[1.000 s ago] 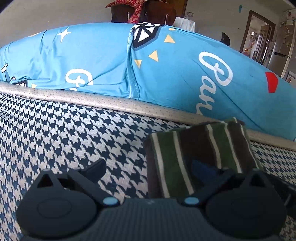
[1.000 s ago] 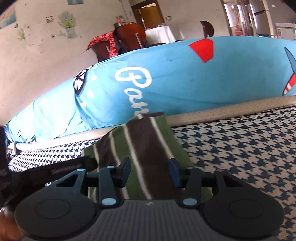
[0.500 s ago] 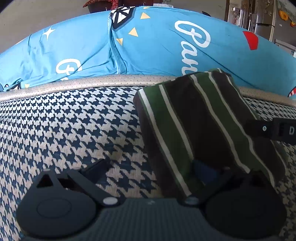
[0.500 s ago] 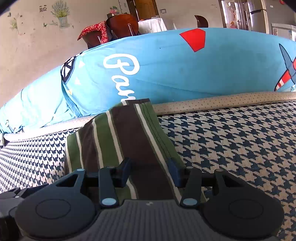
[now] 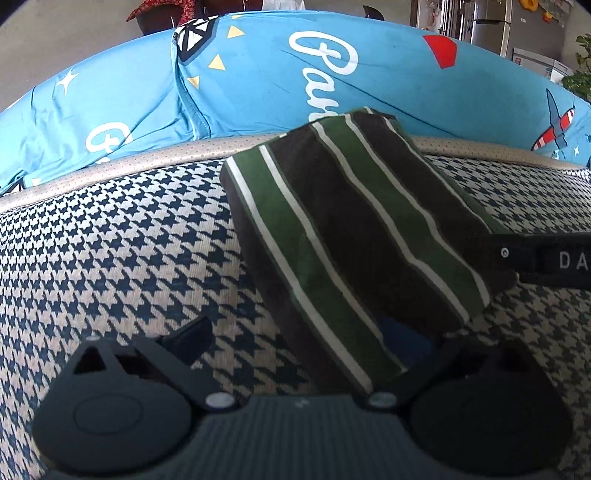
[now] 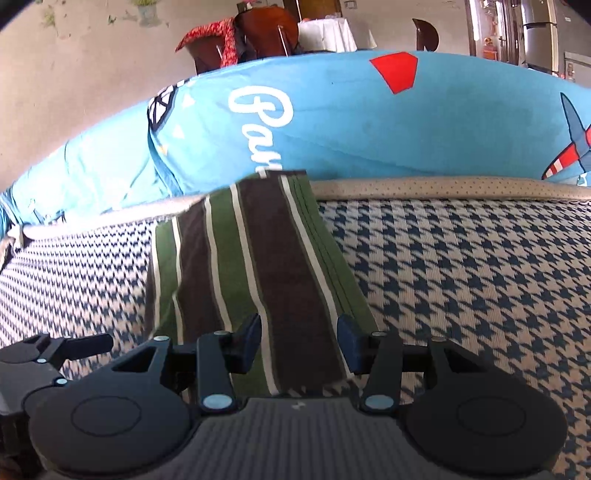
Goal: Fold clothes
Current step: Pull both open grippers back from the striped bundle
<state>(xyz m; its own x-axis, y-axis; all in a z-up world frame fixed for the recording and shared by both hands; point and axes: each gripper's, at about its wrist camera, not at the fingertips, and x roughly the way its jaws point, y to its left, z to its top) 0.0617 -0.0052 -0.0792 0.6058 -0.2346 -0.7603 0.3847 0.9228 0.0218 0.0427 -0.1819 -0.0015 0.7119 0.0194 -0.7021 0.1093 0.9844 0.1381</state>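
A folded garment (image 5: 343, 236) with green, brown and white stripes lies on the houndstooth cover (image 5: 122, 258). My left gripper (image 5: 299, 336) stands wide open at the garment's near corner. That corner covers part of its right finger (image 5: 406, 343), and its left finger (image 5: 192, 332) is over bare cover. In the right wrist view the garment (image 6: 255, 266) runs away from me. My right gripper (image 6: 299, 341) is open just over its near end, a brown stripe showing flat between the fingers. A bar of the right gripper (image 5: 546, 258) reaches in over the garment's right edge.
A big blue printed cushion (image 5: 332, 74) lies along the far edge behind a beige piped border (image 5: 110, 166). Beyond it stand a chair with a red cloth (image 6: 236, 40), a white-covered table (image 6: 328, 33) and a fridge (image 6: 535, 33). The left gripper's body (image 6: 40, 354) shows at lower left.
The left gripper has drawn back and rolled, so the garment has shifted from the right edge toward the middle of its view. The right gripper has shifted a little along the garment. Both jaws keep their width.
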